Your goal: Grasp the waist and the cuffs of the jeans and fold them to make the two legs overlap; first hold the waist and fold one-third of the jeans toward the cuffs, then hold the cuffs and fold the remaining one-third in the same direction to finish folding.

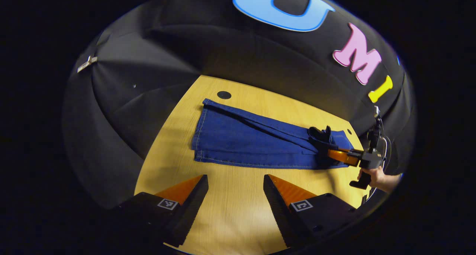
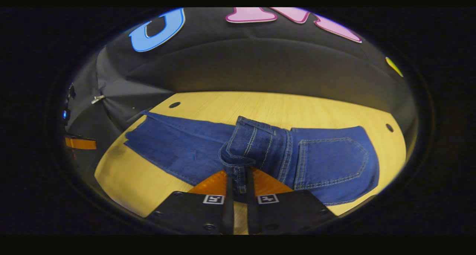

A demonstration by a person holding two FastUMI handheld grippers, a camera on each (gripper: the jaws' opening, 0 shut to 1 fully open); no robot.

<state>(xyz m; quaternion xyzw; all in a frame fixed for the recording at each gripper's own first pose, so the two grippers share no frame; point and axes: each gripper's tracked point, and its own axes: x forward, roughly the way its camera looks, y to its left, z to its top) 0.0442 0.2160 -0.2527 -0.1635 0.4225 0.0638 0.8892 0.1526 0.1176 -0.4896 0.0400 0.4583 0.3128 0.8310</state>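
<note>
Pale wooden tabletop (image 1: 238, 210) under black cloth walls carried the dark blue denim jeans (image 1: 245, 143), laid flat with legs overlapped. Left gripper (image 1: 235, 195) hovered above bare wood with its jaws spread wide, the jeans lying just ahead of its fingertips. Right gripper (image 2: 239, 190) was clamped on the bunched waistband (image 2: 245, 143), which rose between its fingers; a back pocket (image 2: 331, 160) lay flat to its right. A hand (image 1: 379, 177) held that tool.

jeans (image 1: 256, 143) on table (image 1: 230, 210), ahead of left gripper (image 1: 235, 195) | waist end at right gripper (image 2: 238, 188), legs beyond, leftward
</note>
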